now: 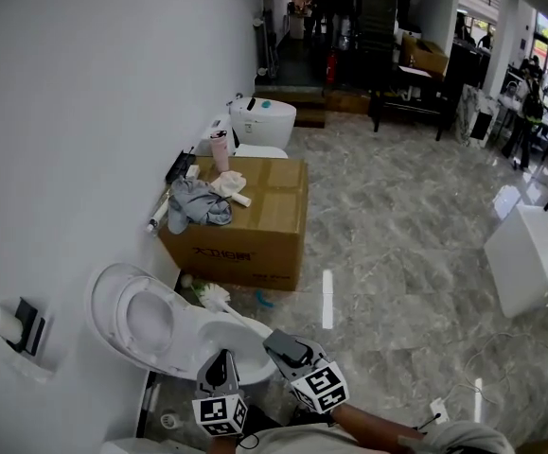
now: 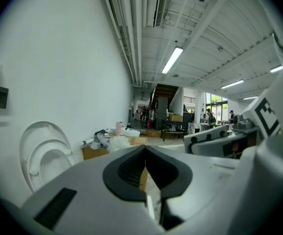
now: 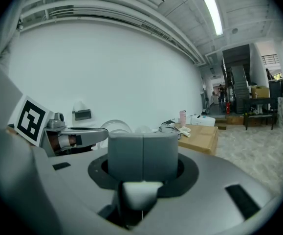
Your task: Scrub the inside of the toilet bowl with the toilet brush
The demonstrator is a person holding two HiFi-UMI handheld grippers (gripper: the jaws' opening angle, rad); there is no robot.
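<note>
The room was big, with a plain white wall (image 1: 84,112) on the left and a shiny grey stone floor (image 1: 397,253) that looked like marble; long tube lights (image 2: 173,59) ran along the white ceiling; far at the back were dark stairs and some people, too small to make out.

A white toilet with its lid up (image 1: 103,296) stood against the wall; a roll of white toilet paper (image 1: 7,324) sat in a holder on the wall beside it. Past the toilet was a big brown cardboard box (image 1: 274,225); on top of it lay a crumpled grey cloth (image 1: 198,204) and a tall pink cup (image 1: 220,149); behind the box stood a second white toilet (image 1: 264,121). A large white tub (image 1: 529,253) stood well apart on the right.

The white toilet brush with a long handle (image 1: 236,312) was not in the bowl; its bristly head hung between the toilet and the box. The right gripper (image 1: 270,338) had its grey pads pressed tight together on the handle end; a white piece showed just under the pads. The left gripper (image 1: 225,356) sat just beside it over the bowl's rim; its black jaws met at the tips and pinched nothing.
</note>
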